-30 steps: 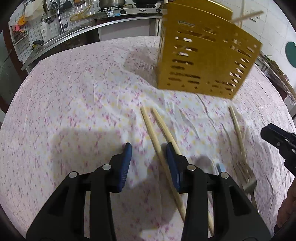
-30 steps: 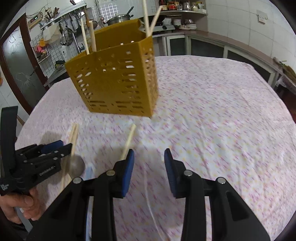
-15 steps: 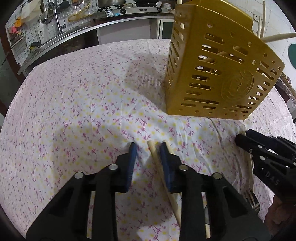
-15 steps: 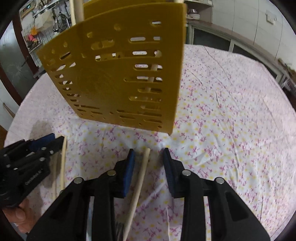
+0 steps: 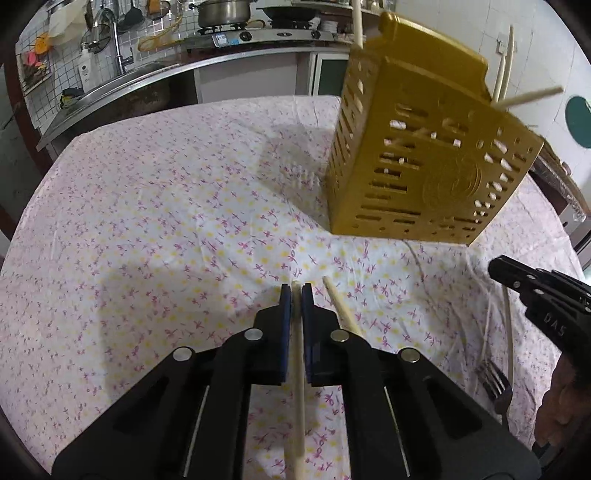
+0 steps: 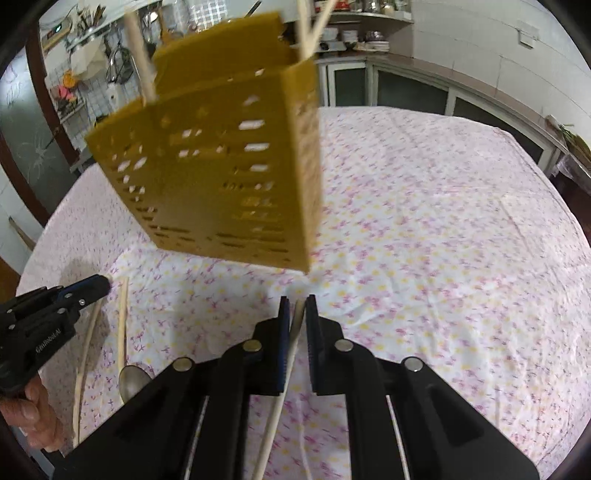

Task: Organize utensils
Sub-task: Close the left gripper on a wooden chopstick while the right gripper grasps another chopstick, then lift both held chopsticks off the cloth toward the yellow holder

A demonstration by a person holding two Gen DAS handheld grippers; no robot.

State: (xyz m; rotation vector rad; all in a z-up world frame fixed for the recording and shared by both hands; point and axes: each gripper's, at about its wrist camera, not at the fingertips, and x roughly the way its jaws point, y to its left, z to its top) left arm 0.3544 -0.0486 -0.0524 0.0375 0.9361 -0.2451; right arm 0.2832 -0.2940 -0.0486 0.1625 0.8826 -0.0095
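both jaws have closed, each clamping a chopstick (image 5: 297, 354) over the floral tablecloth (image 5: 147, 221), kitchen behind

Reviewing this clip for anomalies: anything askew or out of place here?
Mostly the loose utensils: a chopstick, fork and spoon lie scattered on the tablecloth outside the yellow holder. No spills or damage show.

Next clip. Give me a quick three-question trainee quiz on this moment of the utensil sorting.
1. True or false: the left tongs are shut on a pale wooden chopstick.
2. The yellow slotted plastic utensil holder already contains: A) chopsticks B) knives C) nothing.
3. Which metal utensil lies near the right tongs in the left wrist view?
Key: 1 true; 2 A; 3 fork.
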